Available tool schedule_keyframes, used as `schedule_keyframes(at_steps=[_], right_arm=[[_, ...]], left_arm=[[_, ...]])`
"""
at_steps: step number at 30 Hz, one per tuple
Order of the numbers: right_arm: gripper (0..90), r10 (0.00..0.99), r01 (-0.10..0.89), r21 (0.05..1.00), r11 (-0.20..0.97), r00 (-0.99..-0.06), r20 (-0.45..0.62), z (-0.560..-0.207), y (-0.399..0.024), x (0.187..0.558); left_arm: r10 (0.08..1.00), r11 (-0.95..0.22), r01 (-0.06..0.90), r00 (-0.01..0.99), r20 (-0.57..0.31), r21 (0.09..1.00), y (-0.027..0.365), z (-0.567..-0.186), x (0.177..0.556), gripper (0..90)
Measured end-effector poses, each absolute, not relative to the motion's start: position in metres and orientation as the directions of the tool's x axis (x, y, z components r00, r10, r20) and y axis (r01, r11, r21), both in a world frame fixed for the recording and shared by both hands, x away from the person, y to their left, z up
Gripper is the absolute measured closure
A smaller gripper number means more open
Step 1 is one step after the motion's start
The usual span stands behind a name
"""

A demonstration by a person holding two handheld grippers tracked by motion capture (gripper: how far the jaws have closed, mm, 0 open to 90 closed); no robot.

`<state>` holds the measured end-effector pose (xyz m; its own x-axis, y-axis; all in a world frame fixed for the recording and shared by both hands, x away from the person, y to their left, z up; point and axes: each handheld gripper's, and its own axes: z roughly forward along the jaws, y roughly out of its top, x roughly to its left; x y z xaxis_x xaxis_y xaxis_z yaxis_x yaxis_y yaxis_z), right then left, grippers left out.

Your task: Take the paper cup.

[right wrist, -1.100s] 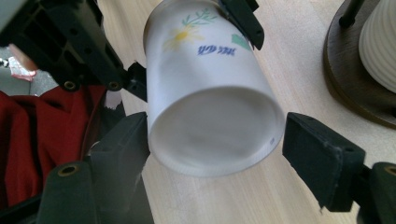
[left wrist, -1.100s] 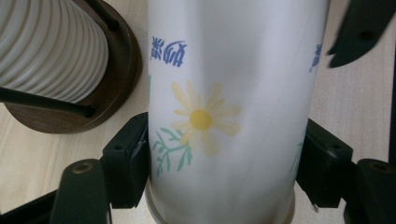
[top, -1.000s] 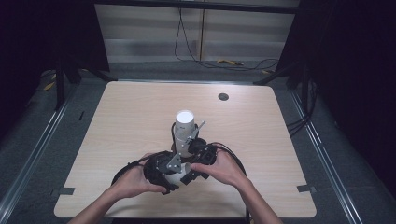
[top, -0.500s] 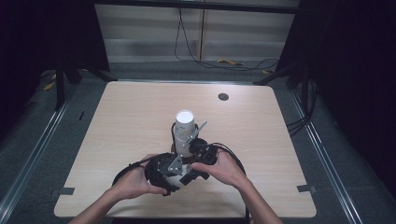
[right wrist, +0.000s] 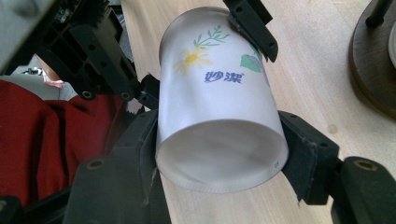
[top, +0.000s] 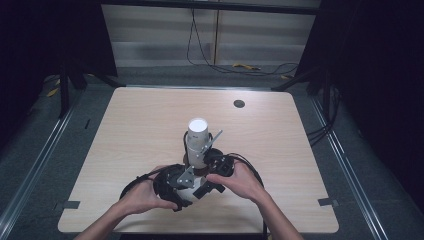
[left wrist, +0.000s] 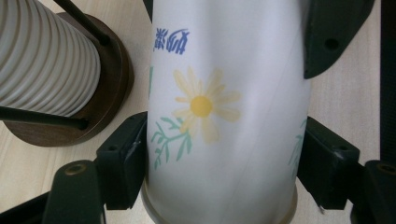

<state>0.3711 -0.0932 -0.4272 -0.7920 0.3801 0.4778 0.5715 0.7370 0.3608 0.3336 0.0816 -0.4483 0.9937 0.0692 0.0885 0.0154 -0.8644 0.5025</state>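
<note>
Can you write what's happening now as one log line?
left gripper: jaws just opening, cup between | right gripper: jaws just closing onto cup | cup: beside ribbed roll

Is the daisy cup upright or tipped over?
Tipped: the daisy cup lies sideways between both tongs, its round end facing the right gripper view, above the table.

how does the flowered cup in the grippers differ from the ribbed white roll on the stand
The flowered cup has a smooth frosted wall printed with a daisy and blue characters; the ribbed roll is plain white with ridges. The cup lies tipped between gripper fingers; the roll stands upright on a brown wooden base. Both are pale cylinders.
</note>
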Motion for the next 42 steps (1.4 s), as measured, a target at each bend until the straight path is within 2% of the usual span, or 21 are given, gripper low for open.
schedule_keyframes(at_steps=[3,6,13,26,33,42], right_arm=[[35.0,0.378,0.570,0.363,0.737,-0.793,0.478,-0.427,-0.094,0.371],[35.3,0.379,0.570,0.367,0.735,-0.794,0.474,-0.426,-0.095,0.370],[35.7,0.385,0.578,0.388,0.718,-0.794,0.470,-0.423,-0.100,0.370],[35.7,0.413,0.595,0.411,0.691,-0.792,0.450,-0.424,-0.110,0.368],[35.7,0.425,0.599,0.421,0.681,-0.791,0.439,-0.422,-0.115,0.366],[35.6,0.457,0.624,0.455,0.635,-0.779,0.430,-0.425,-0.131,0.362]], left_arm=[[0.073,-0.860,0.023,0.994,0.078,0.509,0.083,-0.448,0.334,24.8],[0.093,-0.828,0.057,0.995,0.037,0.557,0.086,-0.448,0.337,23.3],[0.121,-0.809,0.078,0.992,0.036,0.583,0.092,-0.447,0.340,19.0],[0.190,-0.730,0.153,0.982,-0.018,0.666,0.107,-0.440,0.345,17.8],[0.177,-0.665,0.168,0.982,-0.065,0.728,0.120,-0.437,0.349,16.7],[0.260,-0.618,0.223,0.963,-0.072,0.754,0.131,-0.434,0.352,17.0]])
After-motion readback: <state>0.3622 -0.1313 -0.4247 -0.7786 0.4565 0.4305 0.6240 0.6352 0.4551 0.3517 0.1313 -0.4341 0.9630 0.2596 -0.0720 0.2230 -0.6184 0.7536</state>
